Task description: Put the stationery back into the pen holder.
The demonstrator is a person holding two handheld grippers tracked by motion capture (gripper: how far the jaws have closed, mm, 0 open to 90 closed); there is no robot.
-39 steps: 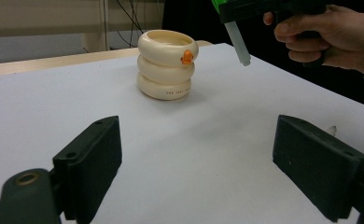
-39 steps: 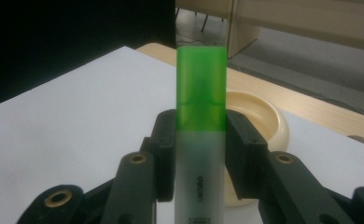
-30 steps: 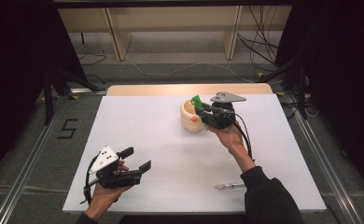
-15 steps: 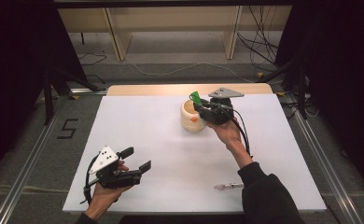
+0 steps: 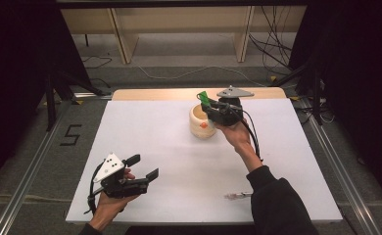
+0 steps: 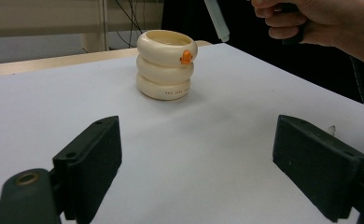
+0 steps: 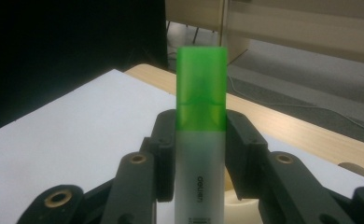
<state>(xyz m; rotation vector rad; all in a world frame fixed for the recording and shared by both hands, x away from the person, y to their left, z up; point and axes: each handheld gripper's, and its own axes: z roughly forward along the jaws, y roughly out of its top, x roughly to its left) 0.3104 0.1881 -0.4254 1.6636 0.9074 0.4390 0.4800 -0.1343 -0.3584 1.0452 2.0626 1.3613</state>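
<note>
A cream cup point(image 5: 201, 125) shaped like three stacked rings, with a small orange mark, stands at the table's far middle. My right gripper point(image 5: 213, 108) hovers by the cup's right rim, shut on a highlighter point(image 7: 201, 158) with its green cap point(image 5: 202, 96) pointing up. In the left gripper view the highlighter's pale lower end point(image 6: 216, 19) hangs just above and to the right of the cup point(image 6: 165, 65). My left gripper point(image 5: 141, 168) rests low near the front left corner. Its jaws stand wide open with nothing between them, pointing at the cup.
A thin pen point(image 5: 238, 196) lies on the white table sheet point(image 5: 169, 161) near the front right, beside the person's dark sleeve point(image 5: 277, 205). A wooden strip point(image 5: 150, 94) edges the table's far side. Cables and shelf legs are on the floor beyond.
My right gripper has lifted the highlighter slightly and drifted a little left toward the cup. The left gripper has stayed put.
</note>
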